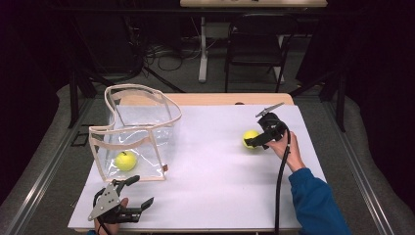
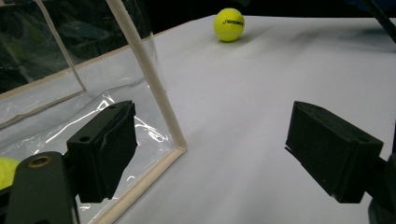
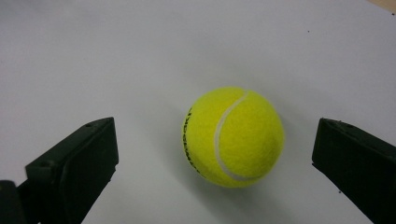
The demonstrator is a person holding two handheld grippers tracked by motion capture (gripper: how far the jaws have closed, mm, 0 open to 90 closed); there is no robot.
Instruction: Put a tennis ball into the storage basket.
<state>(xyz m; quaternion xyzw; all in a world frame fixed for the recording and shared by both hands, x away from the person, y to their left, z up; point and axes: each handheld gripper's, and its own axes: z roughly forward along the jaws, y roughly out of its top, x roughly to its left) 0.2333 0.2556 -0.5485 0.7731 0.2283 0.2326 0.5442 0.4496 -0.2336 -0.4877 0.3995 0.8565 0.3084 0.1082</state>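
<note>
A yellow tennis ball (image 1: 250,138) (image 3: 233,136) lies on the white table sheet (image 1: 210,171) at the right. My right gripper (image 1: 254,142) (image 3: 215,172) is open, its jaws wide on either side of the ball without touching it. A second tennis ball (image 1: 126,160) (image 2: 5,170) rests inside a clear plastic bag with beige trim (image 1: 134,134) (image 2: 149,79) at the left. My left gripper (image 1: 139,193) (image 2: 212,154) is open near the table's front left edge, close to the bag's front corner. In the left gripper view the far ball (image 2: 229,24) lies beyond.
The table's wooden far edge (image 1: 220,99) shows behind the sheet. A dark chair (image 1: 257,44) and cables lie on the floor beyond. The sheet between bag and right ball is bare. A blue sleeve (image 1: 315,200) comes in at the bottom right.
</note>
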